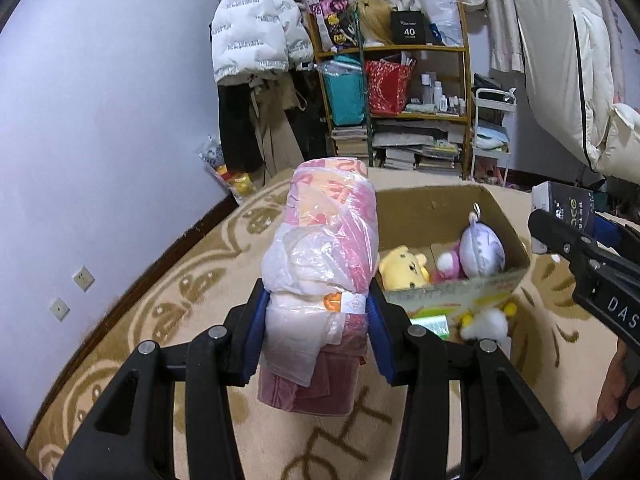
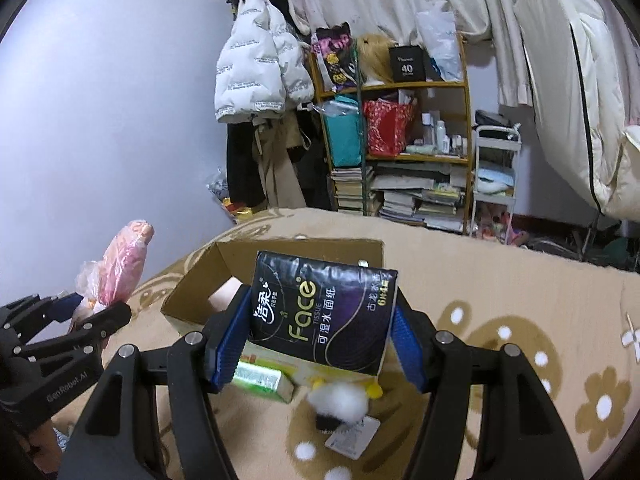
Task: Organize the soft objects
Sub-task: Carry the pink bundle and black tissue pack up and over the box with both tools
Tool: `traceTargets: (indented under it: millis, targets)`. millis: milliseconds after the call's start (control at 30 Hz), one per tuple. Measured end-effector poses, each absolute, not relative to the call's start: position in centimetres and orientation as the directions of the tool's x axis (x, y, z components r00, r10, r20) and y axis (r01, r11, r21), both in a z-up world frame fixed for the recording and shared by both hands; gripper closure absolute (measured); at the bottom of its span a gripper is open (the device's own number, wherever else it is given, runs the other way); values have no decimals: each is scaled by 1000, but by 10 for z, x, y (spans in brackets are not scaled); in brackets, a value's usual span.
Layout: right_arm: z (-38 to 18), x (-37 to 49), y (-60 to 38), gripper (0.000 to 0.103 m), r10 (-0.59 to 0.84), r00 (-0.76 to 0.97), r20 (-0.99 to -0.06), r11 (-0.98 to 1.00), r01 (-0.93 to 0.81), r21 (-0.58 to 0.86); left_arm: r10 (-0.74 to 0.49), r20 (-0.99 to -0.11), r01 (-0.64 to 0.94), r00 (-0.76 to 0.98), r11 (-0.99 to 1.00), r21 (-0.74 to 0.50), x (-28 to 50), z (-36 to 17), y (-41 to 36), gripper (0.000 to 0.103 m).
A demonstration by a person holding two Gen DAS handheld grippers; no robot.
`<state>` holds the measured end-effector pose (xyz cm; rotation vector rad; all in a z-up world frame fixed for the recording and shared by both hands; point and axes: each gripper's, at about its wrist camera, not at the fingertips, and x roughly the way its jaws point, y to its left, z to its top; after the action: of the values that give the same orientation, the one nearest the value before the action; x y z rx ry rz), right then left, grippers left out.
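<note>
Left gripper (image 1: 316,320): I have its blue pads clamped on a pink bundle wrapped in clear plastic (image 1: 328,240), held upright above the carpet, just left of the box. From the right camera I see the same bundle (image 2: 120,268) sticking up out of this gripper at the left edge.

Right gripper (image 2: 316,332): my jaws are closed on a black tissue pack (image 2: 324,312), printed face toward the camera, held over the near wall of the box. In the left camera the pack (image 1: 568,208) shows at the far right, in the gripper's black fingers.

Cardboard box (image 1: 508,216): open-topped, sitting on the carpet ahead of both grippers. Inside I see a yellow bear plush (image 1: 404,268), a pink plush (image 1: 448,264) and a purple round plush (image 1: 482,250), packed close together.

In front of the box: a green packet (image 2: 262,378) lies against the near wall, and a white fluffy toy (image 2: 340,398) with yellow bits sits on the carpet beside it, a paper tag (image 2: 352,436) just below.

Floor: tan carpet with a flower pattern (image 2: 520,320).

Background: a wooden shelf (image 1: 466,80) crammed with bags, bottles and books, and a white puffer jacket (image 1: 256,28) hanging to its left.
</note>
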<state>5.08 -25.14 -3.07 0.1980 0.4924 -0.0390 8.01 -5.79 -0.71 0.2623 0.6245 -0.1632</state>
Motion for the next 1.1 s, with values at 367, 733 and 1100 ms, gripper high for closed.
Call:
traceTargets:
  millis: [367, 733, 1100]
  targets:
    - [-31, 76, -246, 34, 40, 886, -461, 992, 18, 122, -91, -590, 235, 803, 957, 173, 119, 5, -72, 59]
    - [-27, 107, -252, 34, 44, 895, -443, 995, 3, 105, -115, -589, 248, 800, 957, 150, 147, 7, -75, 59]
    - [-46, 132, -264, 34, 99, 871, -481, 983, -12, 182, -150, -630, 280, 762, 954, 112, 166, -18, -78, 59]
